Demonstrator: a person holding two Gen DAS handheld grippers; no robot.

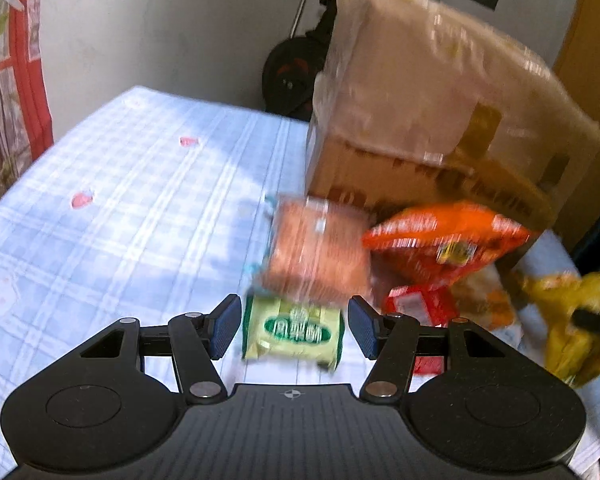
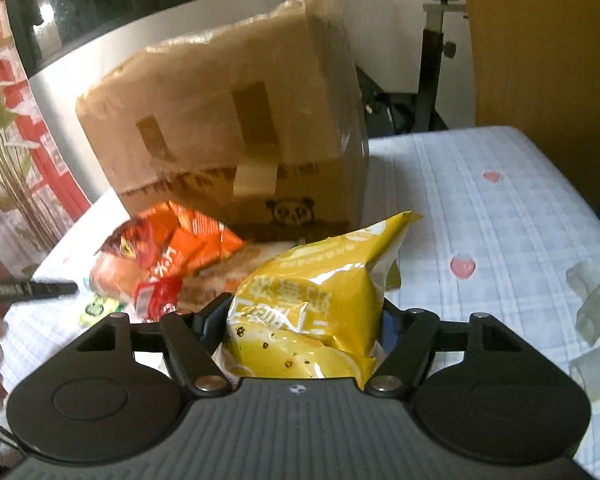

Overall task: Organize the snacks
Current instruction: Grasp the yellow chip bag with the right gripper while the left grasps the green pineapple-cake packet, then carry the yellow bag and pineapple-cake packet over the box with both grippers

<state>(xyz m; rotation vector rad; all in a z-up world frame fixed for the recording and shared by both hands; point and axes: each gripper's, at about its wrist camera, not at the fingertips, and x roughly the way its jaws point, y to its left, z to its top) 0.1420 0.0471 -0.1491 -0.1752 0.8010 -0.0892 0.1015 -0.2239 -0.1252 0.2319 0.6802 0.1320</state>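
Observation:
In the left wrist view a green-and-cream snack packet (image 1: pixel 294 330) lies on the checked cloth between the fingers of my left gripper (image 1: pixel 294 320). The jaws are open, with a thin gap on each side of the packet. Just beyond it sit a brownish packet (image 1: pixel 320 252), an orange bag (image 1: pixel 448 236) and a small red pack (image 1: pixel 420 304). In the right wrist view my right gripper (image 2: pixel 304 316) is shut on a yellow chip bag (image 2: pixel 320 300), which fills the space between the fingers. The orange bag (image 2: pixel 180 248) lies to its left.
A tall taped cardboard box (image 2: pixel 228 128) stands behind the snack pile. The blue checked tablecloth (image 1: pixel 120 200) spreads out to the left. Clear plastic pieces (image 2: pixel 592 304) lie at the right. An exercise bike (image 2: pixel 432 60) stands beyond the table.

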